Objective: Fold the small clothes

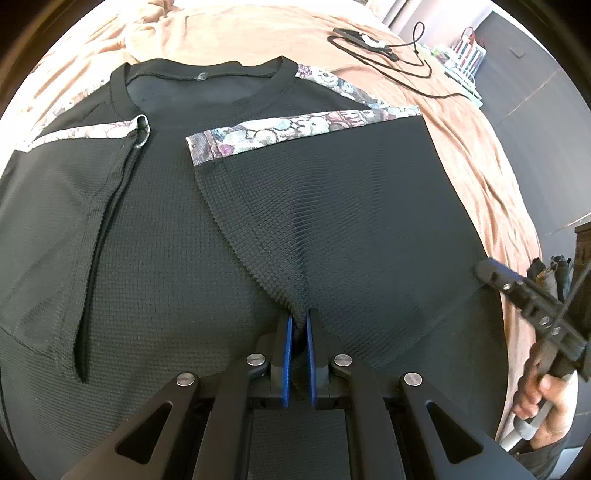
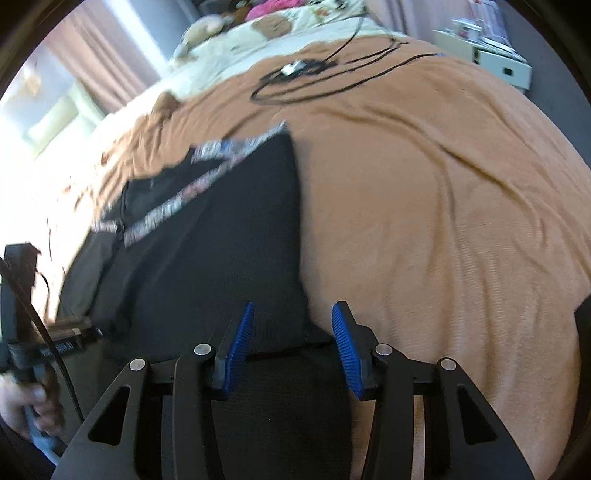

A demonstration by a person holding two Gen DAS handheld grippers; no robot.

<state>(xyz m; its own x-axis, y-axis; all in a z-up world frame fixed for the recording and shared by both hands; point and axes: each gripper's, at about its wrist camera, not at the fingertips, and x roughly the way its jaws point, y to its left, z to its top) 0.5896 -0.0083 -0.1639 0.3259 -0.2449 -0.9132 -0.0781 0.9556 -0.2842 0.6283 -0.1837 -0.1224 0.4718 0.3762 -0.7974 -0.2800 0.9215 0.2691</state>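
A black T-shirt (image 1: 166, 229) with patterned shoulder strips lies flat on a tan bedspread (image 1: 229, 33), neck away from me, both sleeves folded in over the body. My left gripper (image 1: 299, 317) is shut on a pinch of the shirt's right folded panel near the hem. My right gripper (image 2: 293, 314) is open and empty, just above the shirt's right edge (image 2: 236, 229) near its bottom corner. The right gripper also shows at the right edge of the left wrist view (image 1: 517, 291), held by a hand.
A black cable with a small white device (image 1: 373, 42) lies on the bedspread beyond the shirt; it also shows in the right wrist view (image 2: 295, 68). Pillows and soft toys (image 2: 258, 26) lie at the bed's head. A white shelf (image 2: 491, 55) stands beside the bed.
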